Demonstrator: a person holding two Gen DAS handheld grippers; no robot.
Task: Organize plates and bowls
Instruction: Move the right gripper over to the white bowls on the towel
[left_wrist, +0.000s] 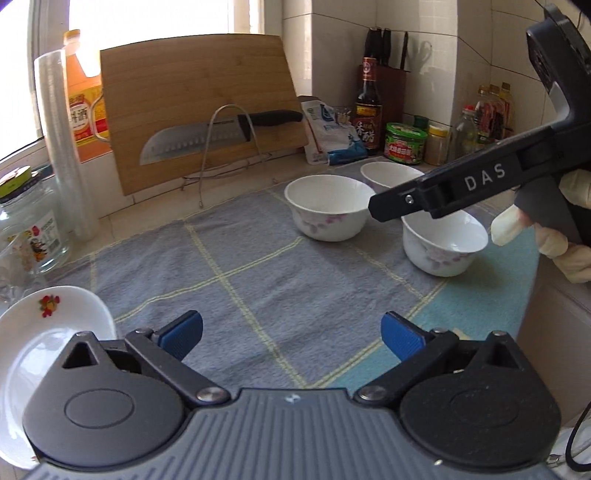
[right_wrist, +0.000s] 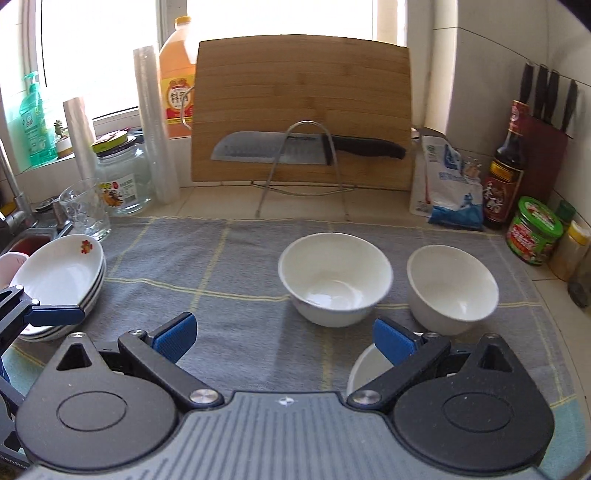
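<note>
Both sets of blue-padded fingers stood spread apart with nothing between them: the right gripper hung released over the grey checked towel, and the left gripper was just as slack, low over the same cloth.

Three white bowls sat apart on the towel. The middle bowl lay straight ahead of the right gripper, the far bowl stood just beside it to the right, and the near bowl showed only as a slice of rim under the right-hand finger. The stack of plates rested at the towel's left edge, one pad of the left gripper poised just over its rim.

Nesting the bowls looked like the step in hand. To do it well, I judged, the right gripper ought to straddle one wall of a bowl, one finger inside and one outside, close firmly on the glazed rim, lift straight up and lower it level into its neighbour, since glazed ceramic would likely slip or chip if tilted.

Around them the counter was crowded. The cutting board leaned on its wire rack with a knife held across it, well behind the bowls. The soy sauce bottle, green-lidded jar and blue-and-white bag stood near the far bowl, so a wide swing rightward risked toppling them. The drinking glass and the glass jar stood just behind the plates.
</note>
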